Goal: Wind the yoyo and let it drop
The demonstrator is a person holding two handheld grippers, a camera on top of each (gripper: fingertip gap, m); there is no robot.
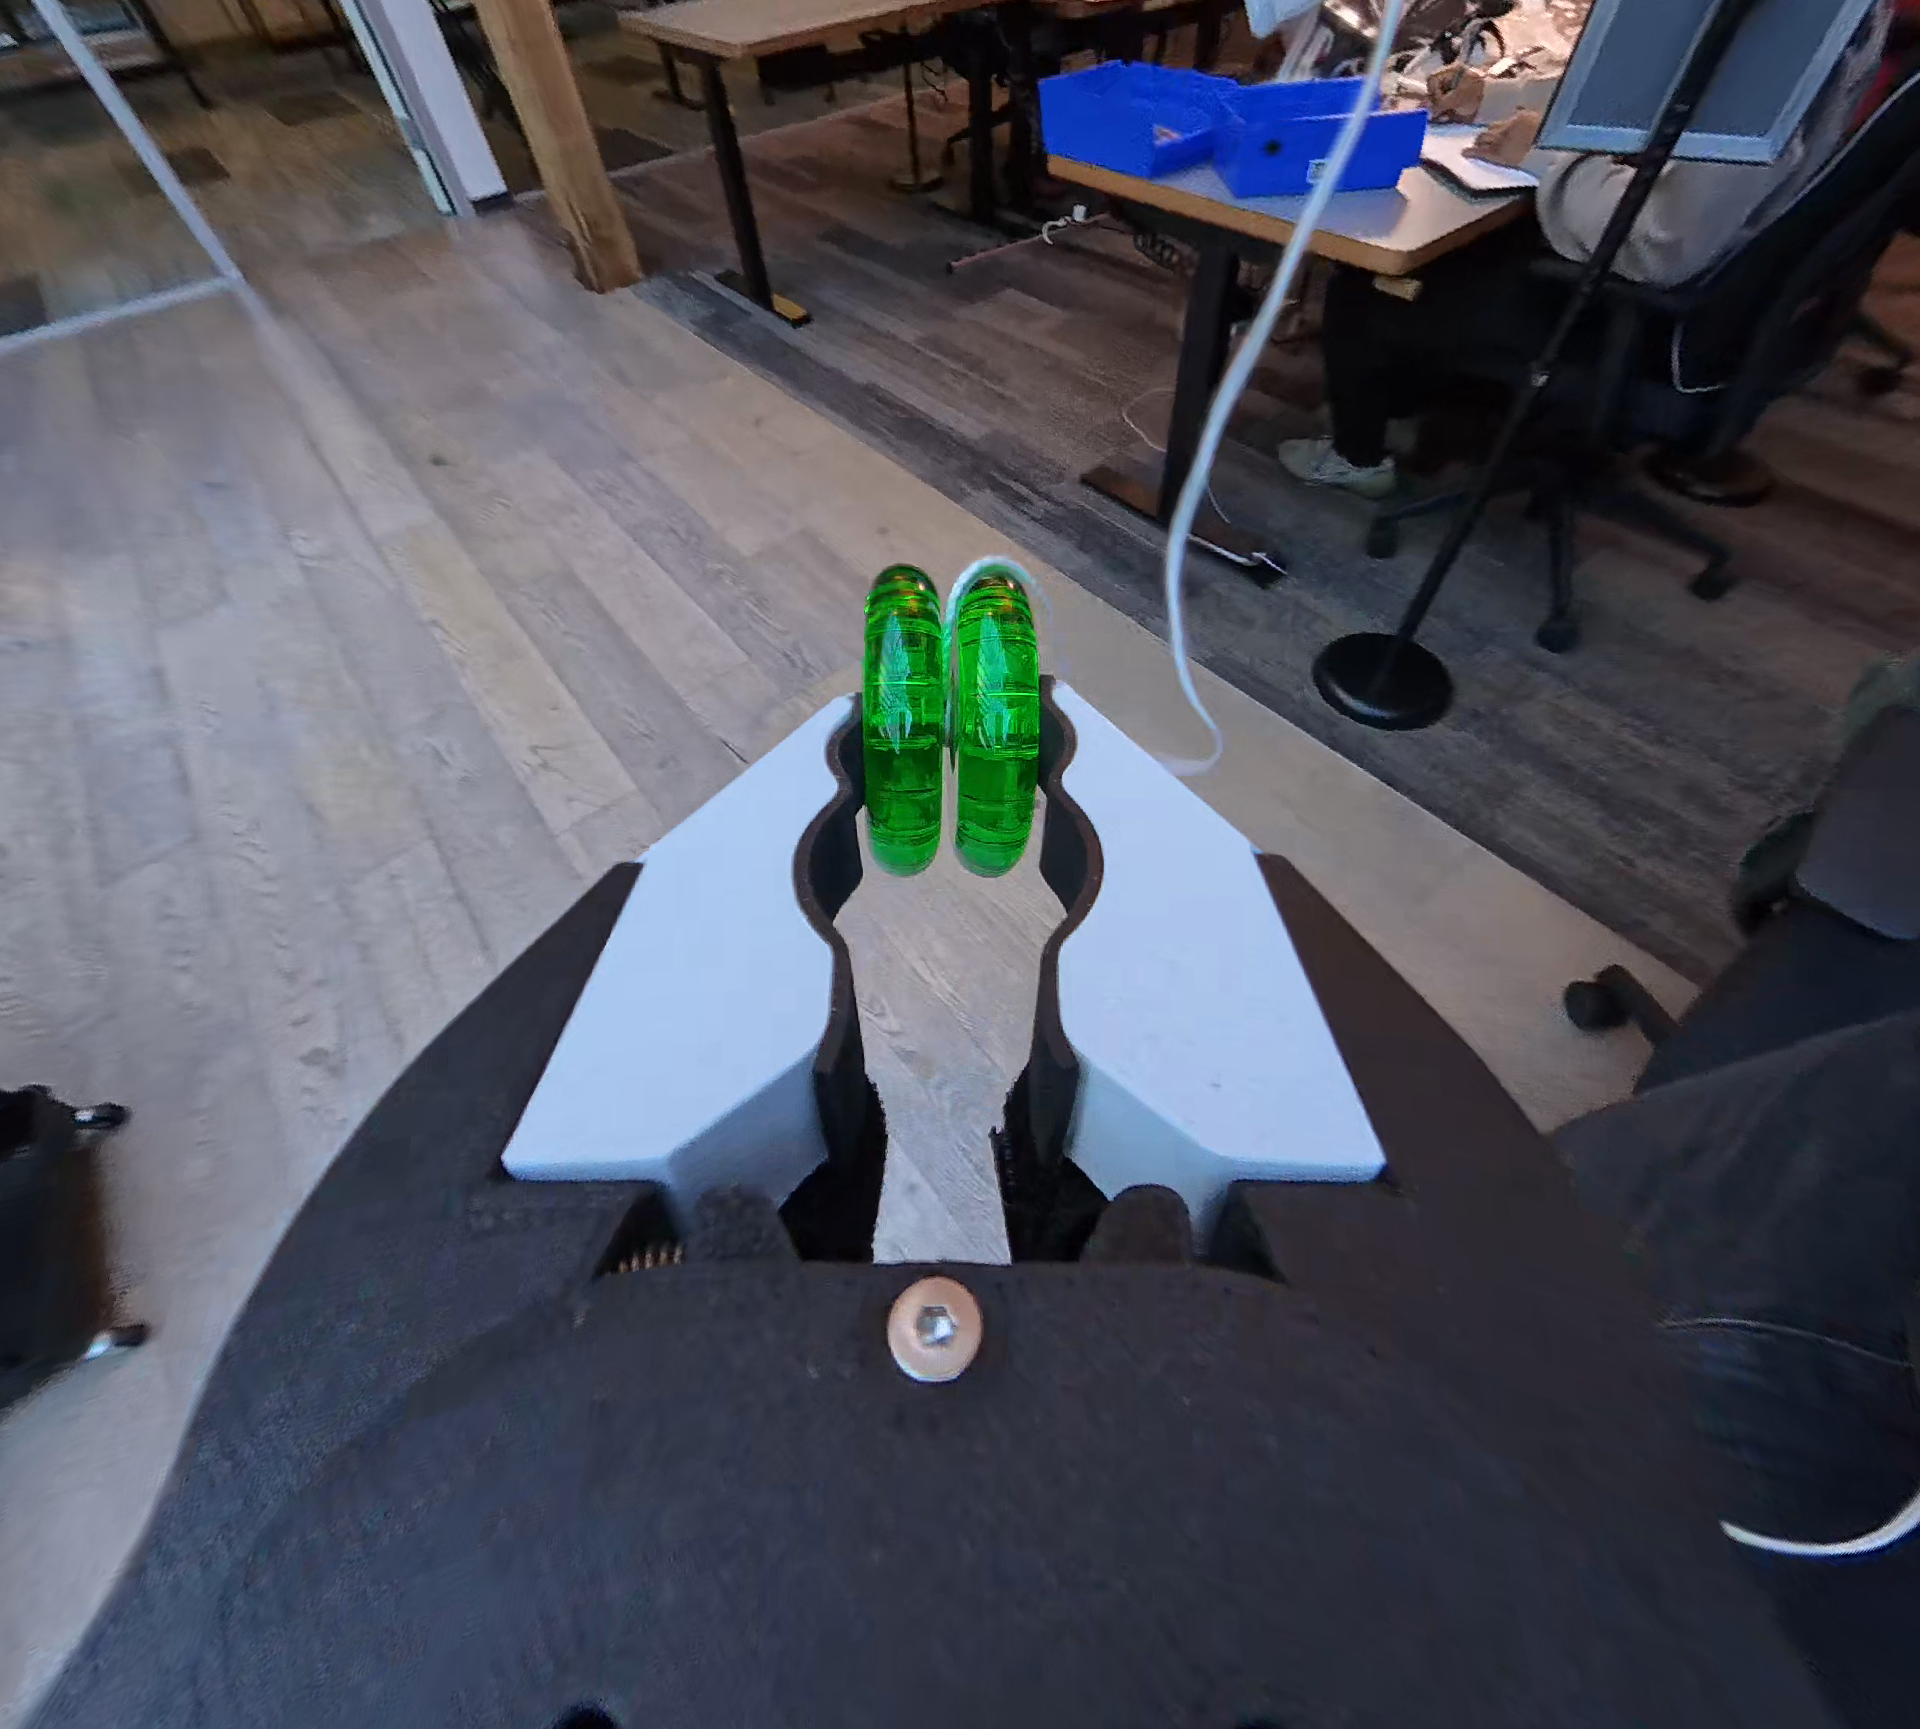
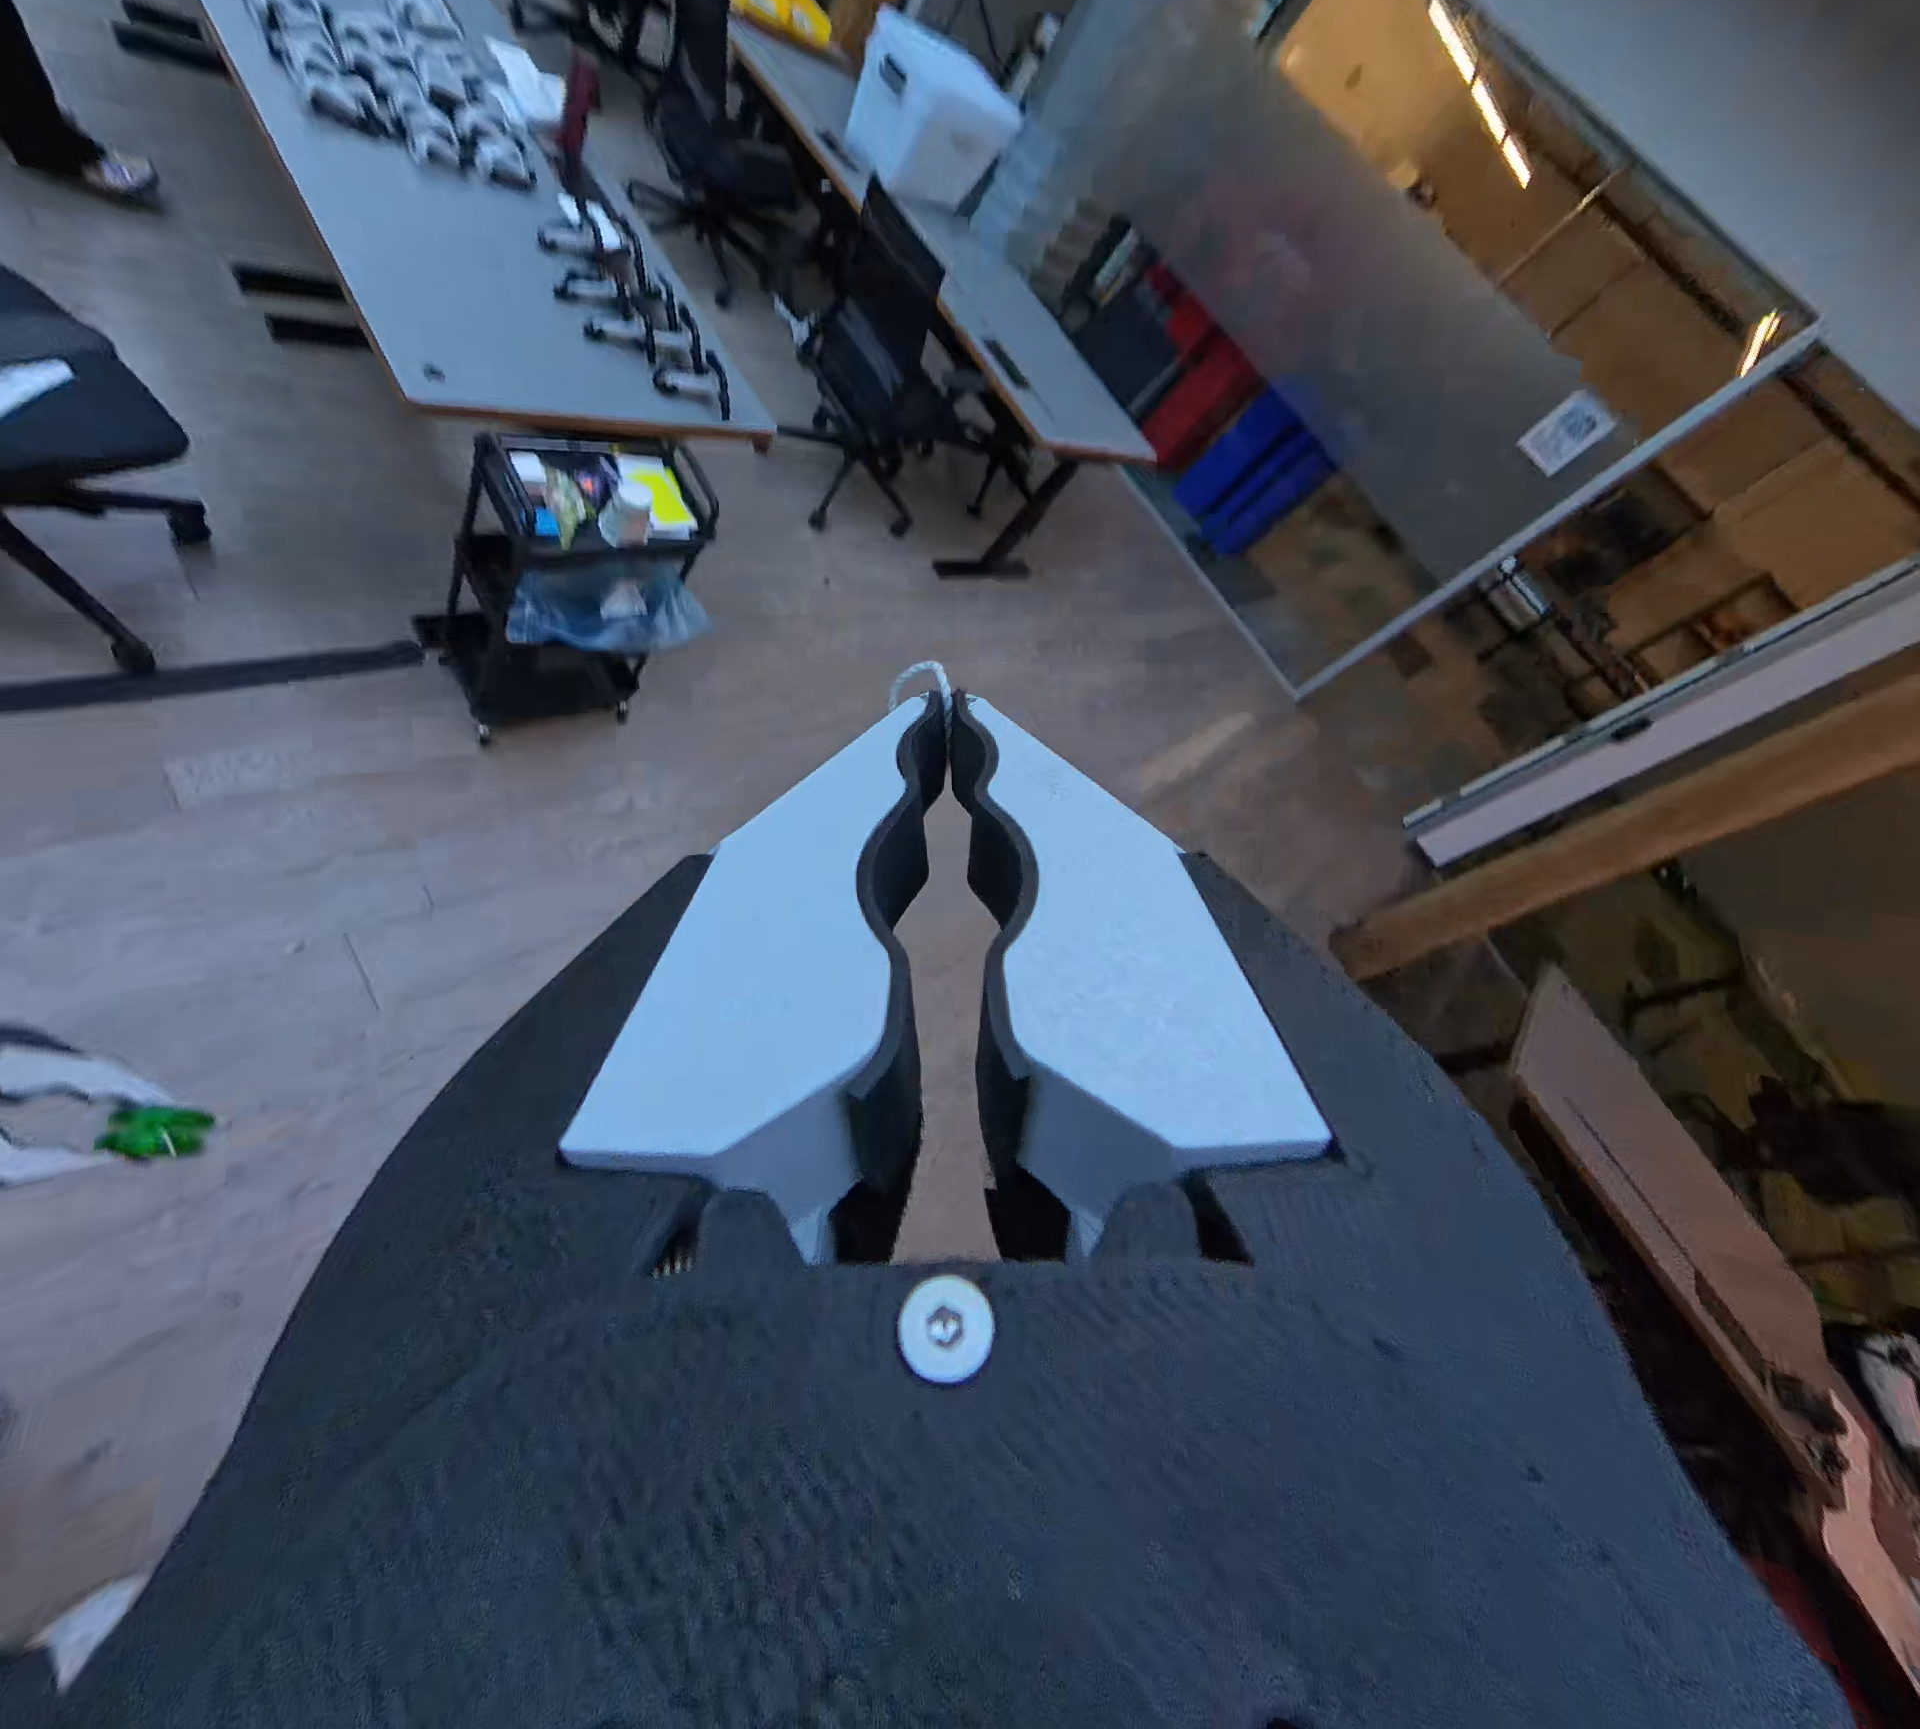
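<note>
A clear green yoyo (image 1: pixel 951 723) sits edge-on between the tips of my left gripper (image 1: pixel 951 749), which is shut on it above the wood floor. Its white string (image 1: pixel 1262 329) comes off the top of the right half, loops down to the right, then rises out of the top of the left wrist view. My right gripper (image 2: pixel 948 723) is shut on the string's end (image 2: pixel 920 680), a short loop poking out past the tips. The yoyo (image 2: pixel 154 1133) and the other gripper show blurred at the far left of the right wrist view.
A desk (image 1: pixel 1340 225) with blue bins (image 1: pixel 1226 121) and a seated person (image 1: pixel 1621 204) are at the right. A black stand base (image 1: pixel 1380 680) and a wooden post (image 1: pixel 520 38) are nearby. A black cart (image 2: pixel 577 567) and long tables (image 2: pixel 468 245) lie beyond.
</note>
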